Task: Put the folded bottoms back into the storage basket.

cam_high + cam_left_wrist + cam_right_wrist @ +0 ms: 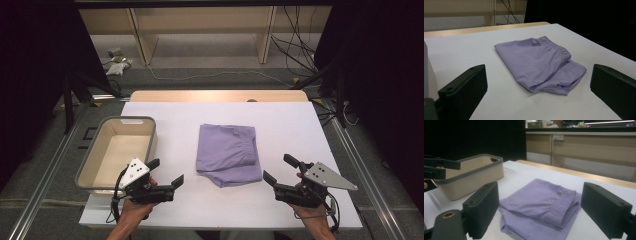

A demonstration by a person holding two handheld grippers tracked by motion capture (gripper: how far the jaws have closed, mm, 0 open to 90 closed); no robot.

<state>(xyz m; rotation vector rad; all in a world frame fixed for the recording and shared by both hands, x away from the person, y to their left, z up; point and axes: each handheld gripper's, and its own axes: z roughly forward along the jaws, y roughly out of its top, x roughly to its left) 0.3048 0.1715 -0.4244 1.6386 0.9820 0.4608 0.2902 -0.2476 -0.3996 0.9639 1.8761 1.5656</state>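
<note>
White tabletop (pixel 280 125) before me: folded lilac shorts (pixel 228 154) at centre, beige bin (pixel 119 150) at 9 o'clock. My left gripper (pixel 165 173) and right gripper (pixel 280 169) hover near them at 7 and 5, jaws apart, holding nothing.

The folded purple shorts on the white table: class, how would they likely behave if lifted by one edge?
The purple shorts look like thin soft cloth, so they would probably droop and unfold. They lie flat in loose layers, so they are likely light. Pushed, they would probably bunch rather than slide whole.

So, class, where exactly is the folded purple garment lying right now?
In the high view the folded purple garment lies mid-table on the white table, right of the beige bin and ahead of both grippers.
</note>
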